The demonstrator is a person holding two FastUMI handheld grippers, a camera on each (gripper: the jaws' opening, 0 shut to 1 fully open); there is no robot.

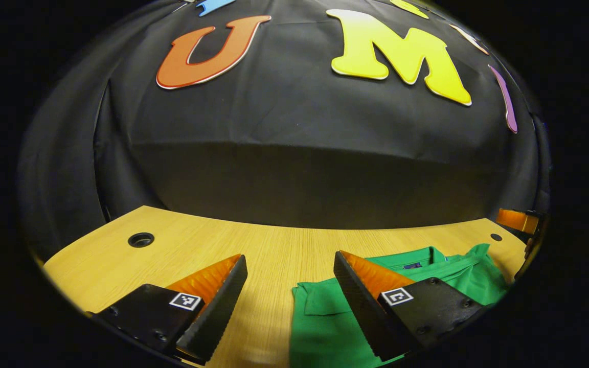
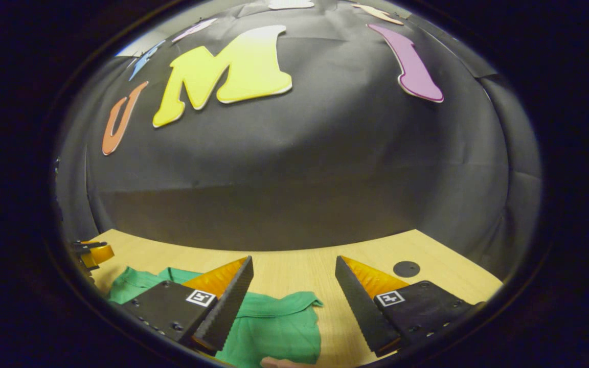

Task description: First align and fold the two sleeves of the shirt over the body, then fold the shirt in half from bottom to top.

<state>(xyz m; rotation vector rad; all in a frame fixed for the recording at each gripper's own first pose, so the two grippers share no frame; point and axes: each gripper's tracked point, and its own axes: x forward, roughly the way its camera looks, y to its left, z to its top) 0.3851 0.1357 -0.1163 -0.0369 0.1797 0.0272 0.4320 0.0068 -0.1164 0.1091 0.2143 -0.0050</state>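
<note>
1. The green shirt (image 1: 325,317) is seen lying flat on the wooden table (image 1: 274,245), at about 5 o'clock in the left gripper view and 7 o'clock in the right gripper view.
2. The left claw (image 1: 290,306) is held spread wide above the table, nothing pinched; one finger overlaps the shirt's sleeve side.
3. The right claw (image 2: 294,301) is likewise spread and empty, hovering over the other sleeve (image 2: 284,306).
4. The fabric is judged soft, light and limp; it is likely to sag and crease when lifted.
5. Each sleeve is best pinched at its hem edge, so a thin layer is taken.
</note>
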